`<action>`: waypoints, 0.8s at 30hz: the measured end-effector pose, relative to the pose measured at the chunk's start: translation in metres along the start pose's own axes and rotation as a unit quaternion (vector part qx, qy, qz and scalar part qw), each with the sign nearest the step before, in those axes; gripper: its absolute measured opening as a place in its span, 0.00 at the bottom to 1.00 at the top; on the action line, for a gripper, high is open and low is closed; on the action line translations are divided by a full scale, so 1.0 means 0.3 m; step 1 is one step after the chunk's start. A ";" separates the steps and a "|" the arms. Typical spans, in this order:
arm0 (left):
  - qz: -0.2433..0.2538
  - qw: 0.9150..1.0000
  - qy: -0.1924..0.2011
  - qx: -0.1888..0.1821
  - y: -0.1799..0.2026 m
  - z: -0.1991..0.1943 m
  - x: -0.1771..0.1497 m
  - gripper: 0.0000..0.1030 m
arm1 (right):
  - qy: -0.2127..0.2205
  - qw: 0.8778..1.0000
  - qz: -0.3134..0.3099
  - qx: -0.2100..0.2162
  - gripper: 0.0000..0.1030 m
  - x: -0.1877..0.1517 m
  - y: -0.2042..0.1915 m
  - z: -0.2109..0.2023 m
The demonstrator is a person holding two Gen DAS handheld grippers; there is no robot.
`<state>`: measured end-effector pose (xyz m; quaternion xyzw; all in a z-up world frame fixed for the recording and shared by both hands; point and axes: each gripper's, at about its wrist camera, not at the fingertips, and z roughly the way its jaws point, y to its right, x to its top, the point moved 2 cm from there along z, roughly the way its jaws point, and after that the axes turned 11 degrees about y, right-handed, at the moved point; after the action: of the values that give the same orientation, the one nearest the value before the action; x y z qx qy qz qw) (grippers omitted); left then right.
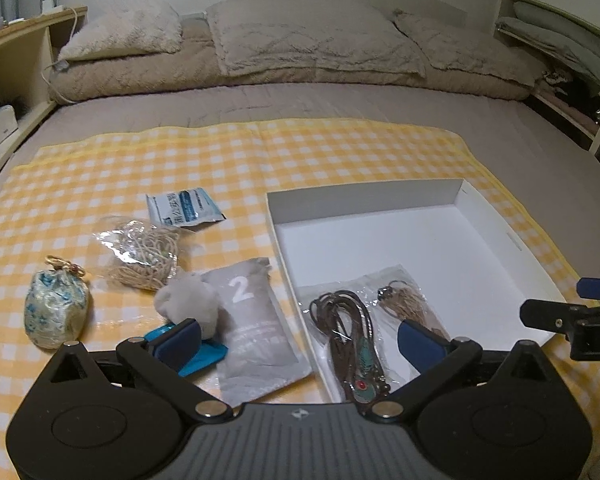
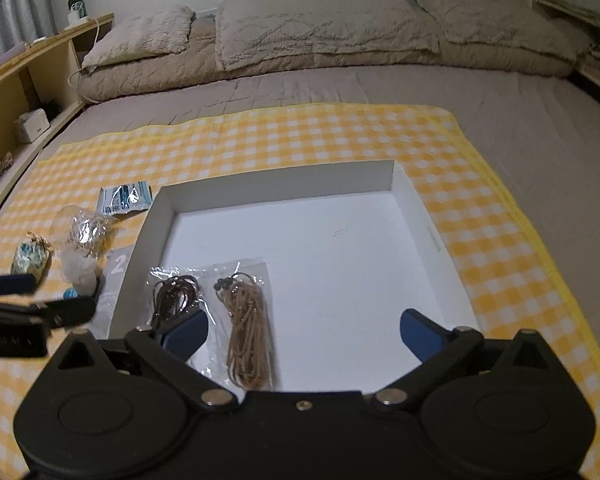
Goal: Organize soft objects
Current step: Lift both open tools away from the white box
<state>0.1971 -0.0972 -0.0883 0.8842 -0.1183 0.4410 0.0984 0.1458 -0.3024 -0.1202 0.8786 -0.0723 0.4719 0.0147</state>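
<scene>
Bed with yellow checked cloth [image 2: 480, 208]: white box [image 2: 432, 216] is holding two bagged cords; you are keeping left gripper [image 1: 298, 338] and right gripper [image 2: 304, 330] jaws spread, pinching nothing.

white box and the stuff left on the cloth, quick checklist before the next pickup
1. Left tongs open, nothing held: ok.
2. Right tongs open, nothing held: ok.
3. Dark cord packet and tan cord packet lie flat inside the white box: ok.
4. Box has bare floor for more: ok.
5. Grey pouch marked 2 lies clear of neighbours: not ok, fluffy ball overlaps it.
6. Blue item under the ball, what it is: cannot tell.
</scene>
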 end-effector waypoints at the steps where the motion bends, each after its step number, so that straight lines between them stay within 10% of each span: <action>1: 0.001 1.000 0.004 0.000 -0.007 -0.006 0.000 1.00 | 0.003 1.000 -0.004 -0.001 1.00 -0.001 0.000 -0.005; 24: -0.050 0.990 0.081 0.107 -0.425 -0.140 0.028 1.00 | 0.076 0.995 -0.020 0.056 1.00 0.076 -0.196 0.012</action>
<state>0.2078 0.0351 -0.0657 0.8560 -0.0179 0.5156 0.0345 0.1694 -0.2472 -0.1006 0.8408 -0.0268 0.5403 -0.0198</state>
